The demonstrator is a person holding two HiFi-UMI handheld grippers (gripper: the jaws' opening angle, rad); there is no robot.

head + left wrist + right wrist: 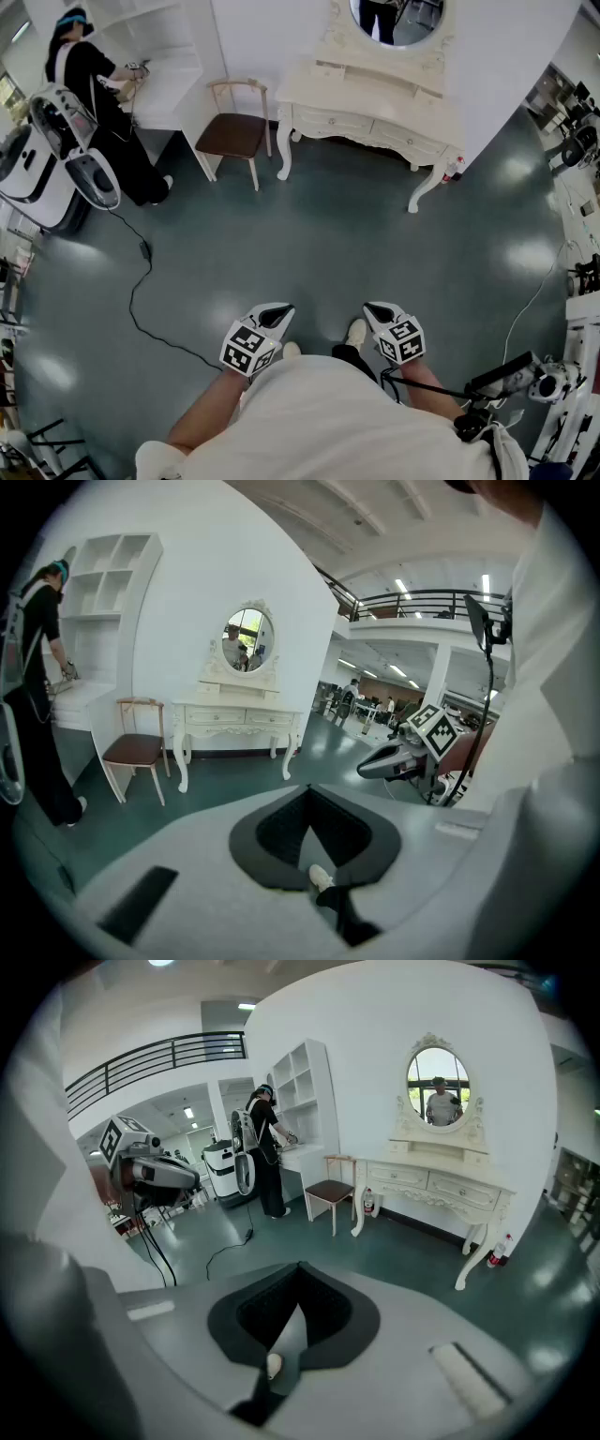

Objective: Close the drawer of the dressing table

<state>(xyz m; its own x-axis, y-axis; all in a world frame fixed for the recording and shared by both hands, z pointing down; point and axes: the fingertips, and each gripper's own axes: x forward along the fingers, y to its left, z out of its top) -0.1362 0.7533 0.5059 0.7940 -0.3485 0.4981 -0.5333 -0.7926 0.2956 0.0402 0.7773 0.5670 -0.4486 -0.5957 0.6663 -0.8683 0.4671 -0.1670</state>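
The white dressing table [375, 108] with an oval mirror [394, 19] stands against the far wall, several steps away across the green floor. It also shows in the left gripper view [239, 719] and the right gripper view [436, 1185]. Its two front drawers look flush; from here I cannot tell whether the small upper drawers are. My left gripper [278, 314] and right gripper [377, 309] hang close to my body, pointing towards the table. Both are shut with nothing in them, as the left gripper view [307, 794] and right gripper view [300, 1269] show.
A brown-seated chair [234, 131] stands left of the table beside a white shelf unit [159, 56], where a person [94, 103] in black works. White machines [47, 159] and a black cable [141, 281] lie left. A bottle [457, 169] stands by the table's right leg.
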